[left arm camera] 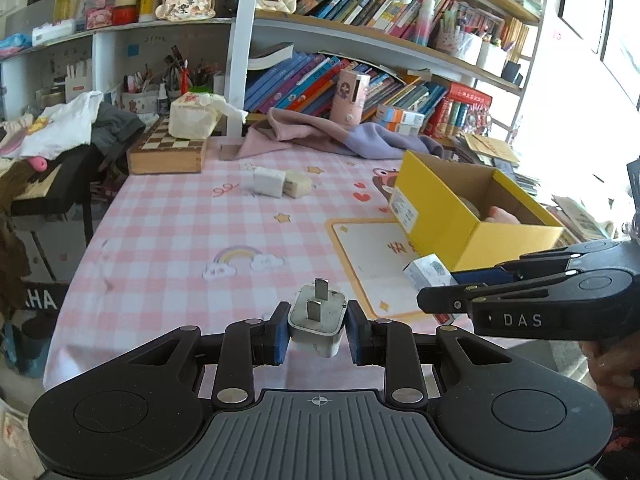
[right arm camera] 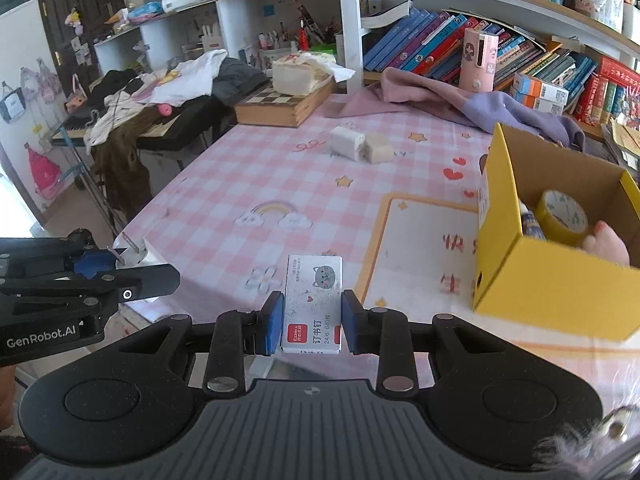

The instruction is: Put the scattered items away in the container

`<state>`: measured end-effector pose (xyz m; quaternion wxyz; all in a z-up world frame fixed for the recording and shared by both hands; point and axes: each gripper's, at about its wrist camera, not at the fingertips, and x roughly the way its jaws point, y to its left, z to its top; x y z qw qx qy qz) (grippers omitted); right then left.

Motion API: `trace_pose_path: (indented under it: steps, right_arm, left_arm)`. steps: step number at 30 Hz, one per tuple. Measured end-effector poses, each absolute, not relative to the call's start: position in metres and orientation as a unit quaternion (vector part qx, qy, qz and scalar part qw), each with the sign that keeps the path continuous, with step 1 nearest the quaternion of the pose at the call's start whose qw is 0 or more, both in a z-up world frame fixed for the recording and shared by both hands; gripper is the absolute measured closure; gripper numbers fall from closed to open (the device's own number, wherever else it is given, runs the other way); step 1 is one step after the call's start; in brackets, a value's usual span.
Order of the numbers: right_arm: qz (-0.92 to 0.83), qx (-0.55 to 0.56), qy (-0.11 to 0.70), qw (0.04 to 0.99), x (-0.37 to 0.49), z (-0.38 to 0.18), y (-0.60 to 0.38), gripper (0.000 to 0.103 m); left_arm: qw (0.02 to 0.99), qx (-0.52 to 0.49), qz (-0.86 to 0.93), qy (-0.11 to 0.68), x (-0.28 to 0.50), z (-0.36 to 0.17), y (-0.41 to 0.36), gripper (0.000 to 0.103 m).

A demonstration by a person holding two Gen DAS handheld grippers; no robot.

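1. Two grippers, one item each: the left gripper (left arm camera: 318, 330) is clamped on a white plug adapter (left arm camera: 317, 320), its two metal prongs pointing away from the camera; the right gripper (right arm camera: 312, 322) grasps a small staple box (right arm camera: 312, 304), white with a grey cat drawing and a red label.
2. Two more small blocks, a white charger (left arm camera: 269, 182) and a cream-coloured one (left arm camera: 298, 184), lie touching each other farther back on the table (left arm camera: 180, 240), well apart from both grippers.
3. One container, a yellow cardboard box (right arm camera: 532, 284), stands open at the table's right side, on a white mat (right arm camera: 416, 248) with an orange border. Inside it show a roll of yellow tape (right arm camera: 562, 218) and a tube-like item beside it; a pink thing sits at the box's near rim.
4. Behind, a chessboard case (left arm camera: 168, 152) carries a tissue pack (left arm camera: 194, 118); pink and lilac cloth (left arm camera: 320, 134) lies bunched before packed bookshelves (left arm camera: 360, 80). The pink-checked cloth between grippers and box is bare.
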<state>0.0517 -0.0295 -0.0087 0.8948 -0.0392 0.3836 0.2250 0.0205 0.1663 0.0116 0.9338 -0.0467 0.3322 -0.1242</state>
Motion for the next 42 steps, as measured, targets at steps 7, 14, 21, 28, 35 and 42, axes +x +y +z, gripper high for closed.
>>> trace_pose_path:
  steps: [7,14,21,28,35,42]
  right_arm:
    - [0.215,-0.028,0.376,0.901,0.025,0.0,-0.036,0.074]
    - [0.192,-0.033,0.381,0.904,0.002,0.001,-0.049,0.074]
    - [0.155,-0.021,0.385,0.91,-0.015,0.0,-0.073,0.074]
    - [0.109,0.003,0.389,0.915,-0.029,-0.003,-0.101,0.074]
    - [0.065,0.019,0.397,0.915,-0.044,-0.007,-0.127,0.074]
    - [0.02,0.039,0.396,0.917,-0.056,-0.009,-0.154,0.074]
  left_arm:
    - [0.935,-0.056,-0.126,0.326,-0.007,0.017,0.169,0.076]
    - [0.931,-0.061,-0.157,0.324,-0.015,0.014,0.156,0.076]
    - [0.922,-0.052,-0.203,0.327,-0.014,0.012,0.133,0.076]
    - [0.909,-0.033,-0.249,0.332,-0.013,0.01,0.105,0.076]
    - [0.894,-0.021,-0.293,0.339,-0.009,0.007,0.078,0.076]
    - [0.877,-0.003,-0.338,0.342,-0.002,0.004,0.047,0.076]
